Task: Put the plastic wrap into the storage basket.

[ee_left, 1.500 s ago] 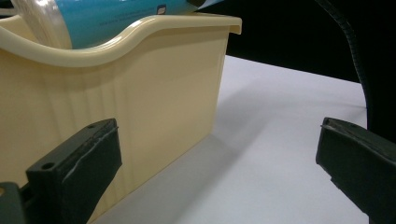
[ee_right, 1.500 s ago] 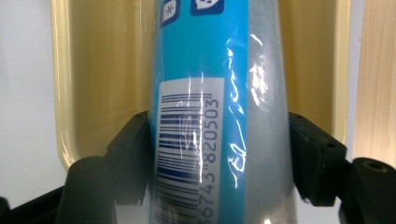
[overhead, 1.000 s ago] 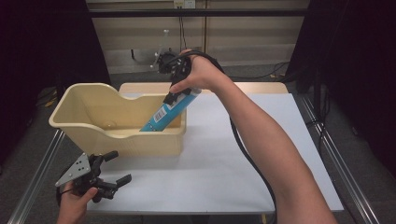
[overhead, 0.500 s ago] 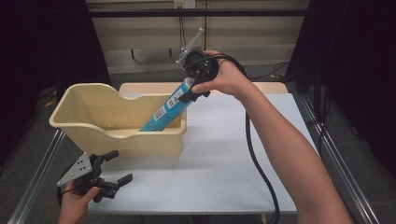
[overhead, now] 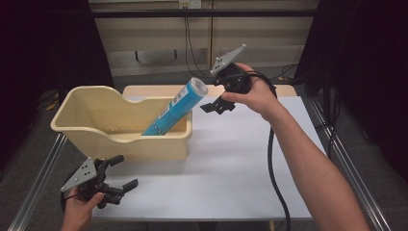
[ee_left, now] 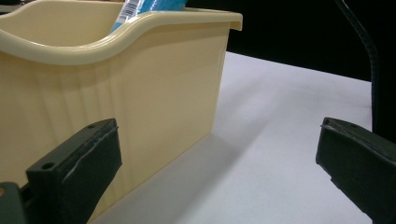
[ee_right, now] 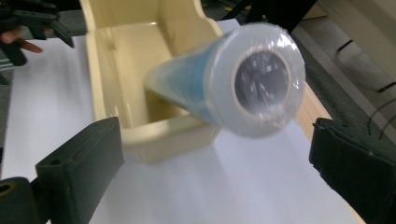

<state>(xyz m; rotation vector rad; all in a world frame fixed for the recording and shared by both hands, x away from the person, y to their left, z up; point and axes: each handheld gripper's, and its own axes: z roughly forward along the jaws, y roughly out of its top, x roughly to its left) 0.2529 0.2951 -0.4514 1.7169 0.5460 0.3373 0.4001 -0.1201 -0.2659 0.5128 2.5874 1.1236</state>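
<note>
Glossy blue plastic-wrapped tube, smooth cream plastic bin, matt white paper-like tabletop

The high view looks forward and down over the white table. The left gripper view sits low, very near the cream bin, facing its side wall. The right gripper view looks down from beyond the bin's end. All three share the bin.

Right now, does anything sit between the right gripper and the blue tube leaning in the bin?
Nothing visible does. The right gripper is open, its fingers having just spread, and only open air separates it from the tube, whose capped end juts over the bin rim towards it.
</note>
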